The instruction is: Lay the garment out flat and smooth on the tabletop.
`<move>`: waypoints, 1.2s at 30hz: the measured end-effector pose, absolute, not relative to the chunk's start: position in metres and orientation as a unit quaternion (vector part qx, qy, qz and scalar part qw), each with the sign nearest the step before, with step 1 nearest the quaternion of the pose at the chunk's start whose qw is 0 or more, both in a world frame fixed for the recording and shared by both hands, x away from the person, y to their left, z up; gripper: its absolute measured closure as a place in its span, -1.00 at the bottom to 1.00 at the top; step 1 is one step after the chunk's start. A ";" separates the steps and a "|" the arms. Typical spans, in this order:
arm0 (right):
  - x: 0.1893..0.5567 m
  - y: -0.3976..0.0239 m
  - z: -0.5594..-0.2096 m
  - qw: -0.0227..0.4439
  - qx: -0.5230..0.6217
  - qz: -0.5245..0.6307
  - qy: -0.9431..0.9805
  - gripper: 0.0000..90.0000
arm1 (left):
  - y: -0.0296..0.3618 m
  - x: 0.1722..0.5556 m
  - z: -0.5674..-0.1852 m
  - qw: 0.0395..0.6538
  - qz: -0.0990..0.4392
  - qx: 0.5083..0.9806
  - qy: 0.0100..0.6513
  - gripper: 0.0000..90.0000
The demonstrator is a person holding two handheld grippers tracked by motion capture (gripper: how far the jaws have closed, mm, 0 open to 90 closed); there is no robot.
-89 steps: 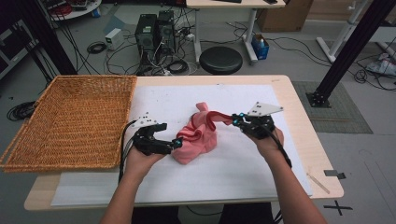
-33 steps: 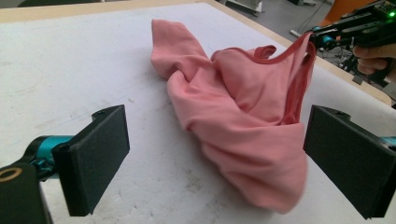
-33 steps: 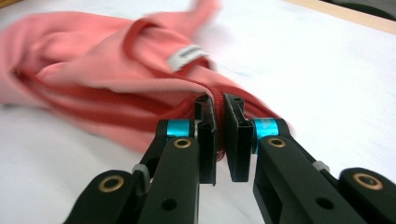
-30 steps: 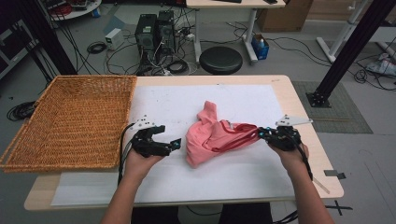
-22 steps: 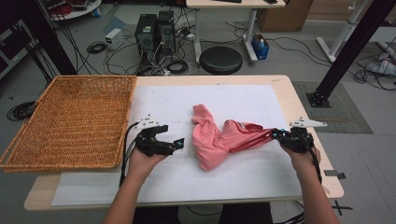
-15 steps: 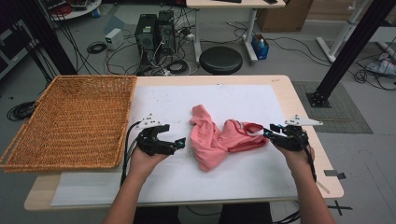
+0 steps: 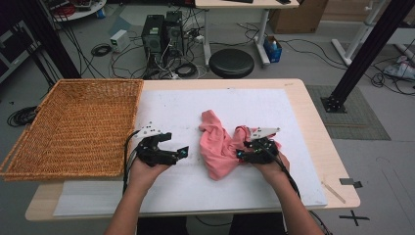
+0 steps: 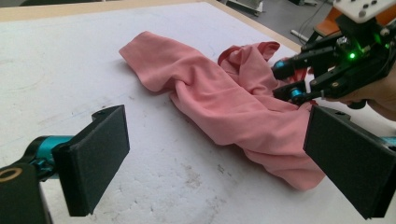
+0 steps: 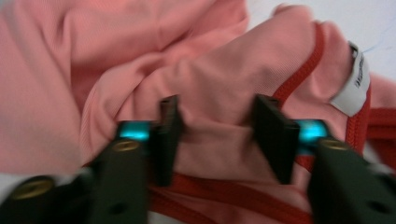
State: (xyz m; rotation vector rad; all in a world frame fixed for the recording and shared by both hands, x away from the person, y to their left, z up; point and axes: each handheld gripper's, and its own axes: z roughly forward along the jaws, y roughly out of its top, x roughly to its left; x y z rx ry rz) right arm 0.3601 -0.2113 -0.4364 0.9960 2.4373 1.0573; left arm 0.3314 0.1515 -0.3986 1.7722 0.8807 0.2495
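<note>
White sheet (image 7: 254, 105) covers table (image 7: 313, 122); wicker basket (image 7: 73, 127) at its left edge. Pink garment (image 7: 220, 147) lies crumpled mid-sheet. Left gripper (image 7: 178, 152) just left of garment, jaws wide, nothing between. Right gripper (image 7: 241, 154) pushed into garment's right side, jaws part open and just closing, a fold bulging between them (image 9: 215, 126); pads not yet clamped. White label (image 9: 354, 84) near red hem.

On your left, a wicker basket (image 7: 73, 127) sits on the wooden surface (image 7: 313, 122), its right edge overlapping the white sheet (image 7: 186, 103) that covers most of the top. Beyond the far edge you see a round black stool (image 7: 231, 62), two computer towers (image 7: 159, 30) and loose cables (image 7: 100, 49) on the floor.
</note>
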 end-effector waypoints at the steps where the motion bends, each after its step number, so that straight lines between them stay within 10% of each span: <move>1: 0.358 -0.212 -0.437 0.153 0.348 0.371 0.847 0.52 | 0.151 0.332 -0.399 0.542 0.104 0.747 0.371 -0.84; 6: 0.352 -0.227 -0.433 0.151 0.351 0.391 0.837 0.87 | 0.140 0.337 -0.405 0.538 0.093 0.752 0.370 -0.85; 27: 0.331 -0.281 -0.439 0.163 0.394 0.400 0.812 0.87 | 0.088 0.372 -0.422 0.497 0.066 0.792 0.348 -0.77; 33: 0.331 -0.277 -0.434 0.168 0.392 0.400 0.811 0.87 | 0.068 0.394 -0.438 0.468 0.031 0.815 0.340 -0.45; 36: 0.331 -0.276 -0.436 0.170 0.393 0.399 0.811 0.87 | 0.063 0.395 -0.444 0.449 0.028 0.828 0.334 0.06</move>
